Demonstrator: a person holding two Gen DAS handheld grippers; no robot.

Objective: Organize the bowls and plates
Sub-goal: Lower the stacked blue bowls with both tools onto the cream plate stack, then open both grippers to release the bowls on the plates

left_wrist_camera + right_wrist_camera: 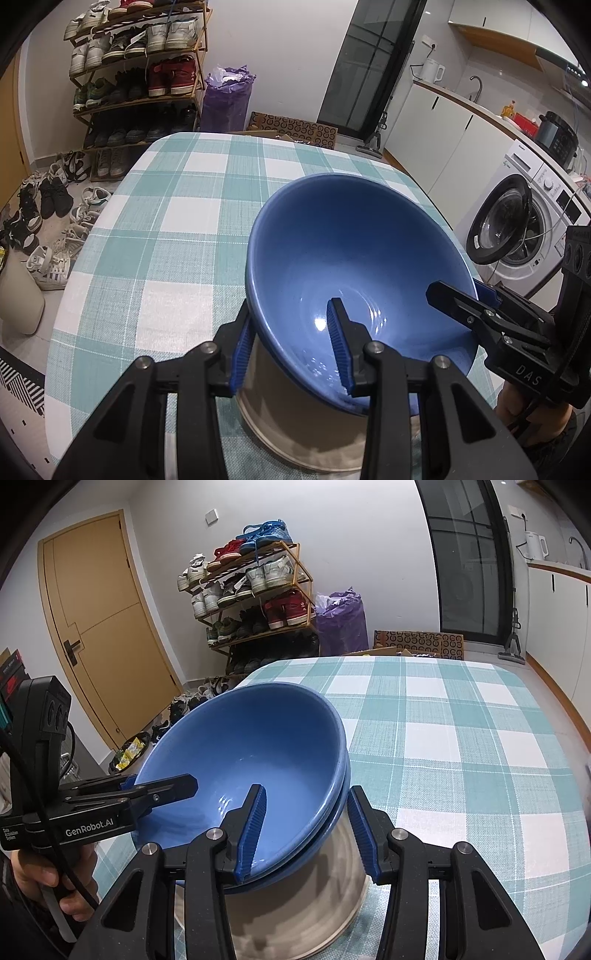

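Both my grippers straddle the rim of the blue bowl (pixel 354 258), on opposite sides. My left gripper (pixel 291 347) has one finger outside the wall and one inside, jaws partly apart and bracketing the rim; I can't tell if the pads actually press it. My right gripper (pixel 306 830) does the same on the far side: inner finger in the bowl, outer finger standing off the outer wall with a gap showing, so it reads as open, not clamped. The right wrist view shows a double rim edge, so I judge this is two blue bowls nested. The bowl sits just ahead of both grippers, between them, tilted over a pale plate (pixel 303 904) that lies on the checked counter (pixel 166 221); I can't tell if its base touches the plate. Risks: with loose jaws the glazed wall could slip, the bowl could pivot and drop onto the plate, or the nested pair could separate if only one is pinched. Uneven lift between grippers would tip it more. The bowl is round, so no long axis; its mouth points up and tilts toward my grippers, far rim higher.
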